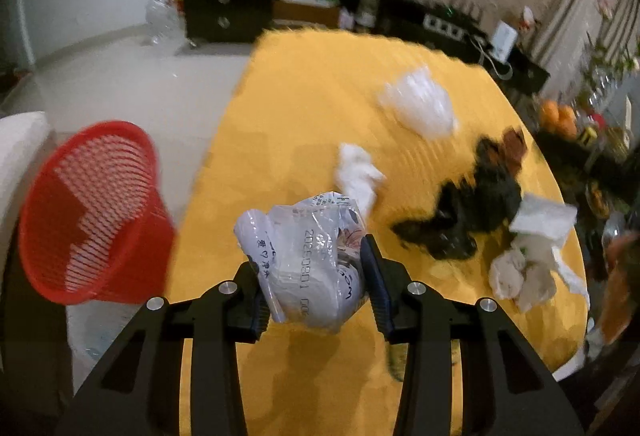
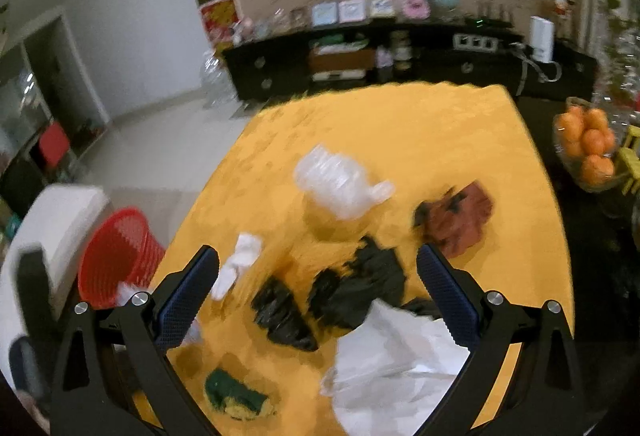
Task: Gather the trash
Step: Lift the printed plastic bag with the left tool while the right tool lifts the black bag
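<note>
a: our left gripper (image 1: 316,276) is clenched on the wrapper (image 1: 312,260), lifted off the table (image 1: 304,84).
b: right, so it clears the edge on the way to the red basket (image 1: 96,212) on our left.
a: our right gripper (image 2: 320,296) gapes, nothing in it, over the black bag (image 2: 356,292) and white bag (image 2: 396,368).
b: likely our next pick.

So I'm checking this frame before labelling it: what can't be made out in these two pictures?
- Printed wrapper, left wrist view: crumpling and the left gripper closed on it hide most of the print.
- Red basket, right wrist view: a finger of the open right gripper covers its base; contents unclear.
- Black scraps, both views: motion blur; material unclear.
- White paper, right wrist view: cut off by the bottom edge.
</note>
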A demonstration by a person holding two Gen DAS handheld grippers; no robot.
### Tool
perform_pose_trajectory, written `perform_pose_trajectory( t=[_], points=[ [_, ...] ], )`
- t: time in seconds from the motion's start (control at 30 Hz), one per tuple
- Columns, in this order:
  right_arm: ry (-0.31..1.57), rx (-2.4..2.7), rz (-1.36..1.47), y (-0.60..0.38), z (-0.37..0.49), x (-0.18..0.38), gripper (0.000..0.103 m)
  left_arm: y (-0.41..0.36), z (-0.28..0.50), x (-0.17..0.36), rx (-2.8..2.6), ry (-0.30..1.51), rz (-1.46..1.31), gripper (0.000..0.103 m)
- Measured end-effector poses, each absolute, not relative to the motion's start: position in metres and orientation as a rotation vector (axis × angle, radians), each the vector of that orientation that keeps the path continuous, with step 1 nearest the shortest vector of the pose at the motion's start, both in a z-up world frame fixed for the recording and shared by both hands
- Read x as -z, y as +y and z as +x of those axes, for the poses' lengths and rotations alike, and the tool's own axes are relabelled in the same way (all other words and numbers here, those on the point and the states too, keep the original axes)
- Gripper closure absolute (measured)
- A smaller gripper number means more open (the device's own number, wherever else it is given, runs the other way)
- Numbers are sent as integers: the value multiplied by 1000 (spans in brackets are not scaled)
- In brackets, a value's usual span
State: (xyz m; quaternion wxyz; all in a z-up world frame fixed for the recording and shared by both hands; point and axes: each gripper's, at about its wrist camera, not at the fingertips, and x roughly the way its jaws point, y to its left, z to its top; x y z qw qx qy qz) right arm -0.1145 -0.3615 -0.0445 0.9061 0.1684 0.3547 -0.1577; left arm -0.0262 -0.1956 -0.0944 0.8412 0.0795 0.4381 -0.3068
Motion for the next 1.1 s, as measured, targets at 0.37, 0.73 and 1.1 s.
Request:
perform_pose_trajectory(
  t=[0.37, 0.73, 1.1],
  points=[
    [909, 219, 112, -309, -72, 101, 47, -158, -17, 64, 567, 834, 132, 64],
    [941, 192, 54, -294, -71, 105, 60, -149, -16, 62, 551, 820, 117, 64],
    [967, 268, 179, -327, -75, 124, 72, -144, -18, 57, 527, 781, 119, 64]
  ],
)
